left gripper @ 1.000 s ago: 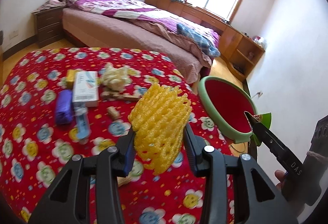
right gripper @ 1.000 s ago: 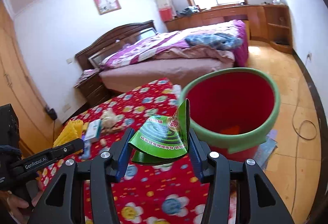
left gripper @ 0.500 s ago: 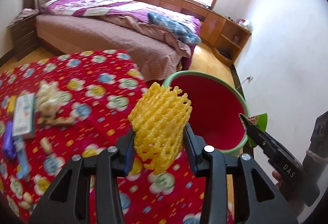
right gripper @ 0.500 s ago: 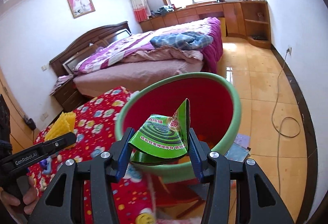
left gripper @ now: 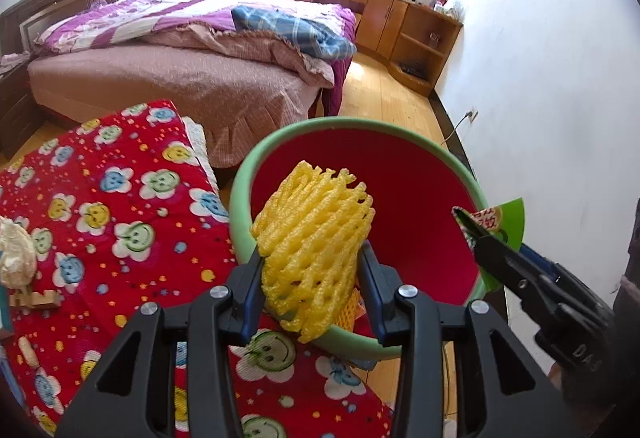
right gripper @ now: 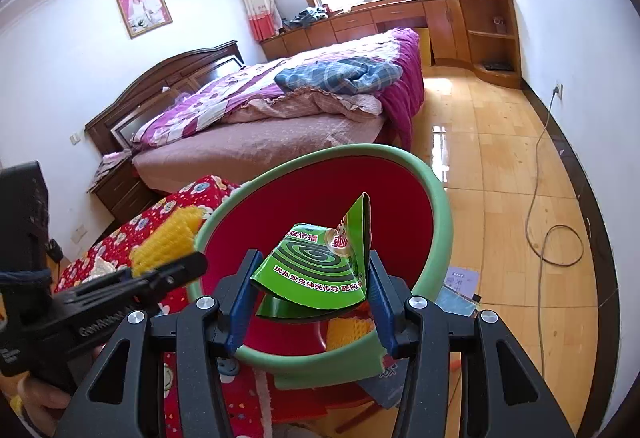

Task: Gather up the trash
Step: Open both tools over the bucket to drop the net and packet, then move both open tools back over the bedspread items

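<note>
The left gripper (left gripper: 312,278) has its jaws partly closed on a yellow foam net (left gripper: 316,238), pinching its lower part so the mesh stands up between them. The right gripper (right gripper: 310,298) has its jaws closed to a middling gap on a crumpled green carton (right gripper: 320,270). Both pieces of trash hang over the mouth of the red bin (left gripper: 400,129) with the green rim, which stands beside the bench (left gripper: 120,238) with its red flowered cloth. Something yellow already lies at the bottom of the bin.

The step in hand looks like the drop. To do it well, each piece should be fully inside the rim before the jaws open. The net is light and springy and may cling to a pad, so a wide, clean opening helps. The carton sits close to the near rim; carrying it a little further in would keep it from catching the edge. More litter waits on the bench, including a pale wad (left gripper: 16,254) at the left.
</note>
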Motion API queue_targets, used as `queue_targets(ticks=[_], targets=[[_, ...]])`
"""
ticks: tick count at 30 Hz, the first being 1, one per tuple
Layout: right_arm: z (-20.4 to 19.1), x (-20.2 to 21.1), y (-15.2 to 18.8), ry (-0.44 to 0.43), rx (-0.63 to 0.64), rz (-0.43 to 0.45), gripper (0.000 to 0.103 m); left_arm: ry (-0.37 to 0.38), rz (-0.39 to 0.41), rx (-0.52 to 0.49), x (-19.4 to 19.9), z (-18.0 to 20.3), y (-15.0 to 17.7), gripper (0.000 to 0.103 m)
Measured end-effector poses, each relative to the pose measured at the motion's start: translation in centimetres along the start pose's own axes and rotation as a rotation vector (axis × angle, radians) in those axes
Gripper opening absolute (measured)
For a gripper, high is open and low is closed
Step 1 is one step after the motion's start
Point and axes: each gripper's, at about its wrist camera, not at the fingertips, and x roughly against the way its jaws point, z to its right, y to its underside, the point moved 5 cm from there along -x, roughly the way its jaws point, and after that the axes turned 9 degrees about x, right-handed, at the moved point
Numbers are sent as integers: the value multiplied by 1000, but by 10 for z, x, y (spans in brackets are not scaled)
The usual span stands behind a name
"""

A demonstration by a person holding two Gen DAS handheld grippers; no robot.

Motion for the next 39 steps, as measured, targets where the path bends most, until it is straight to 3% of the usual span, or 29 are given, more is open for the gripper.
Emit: queue_targets(ticks=[6,8,11,19,26,39], targets=[[5,-9,0,-2,-17,-13,52,2,-2,-20,-8,0,2,44],[5,-12,1,-5,-19,-17,52,12,-1,-34,-8,2,3,58],[5,-16,1,-9,-24,-21,52,-8,12,-20,-7,0,2,66],[10,-22,2,-12,-49,-23,54,-13,9,41,-1,-14,3,68],[9,-24,6,-15,-65,-48,73,-5,31,76,17,-21,2,68],[-15,7,6,-49,-62,-16,73,-41,69,143,66,-50,14,68]])
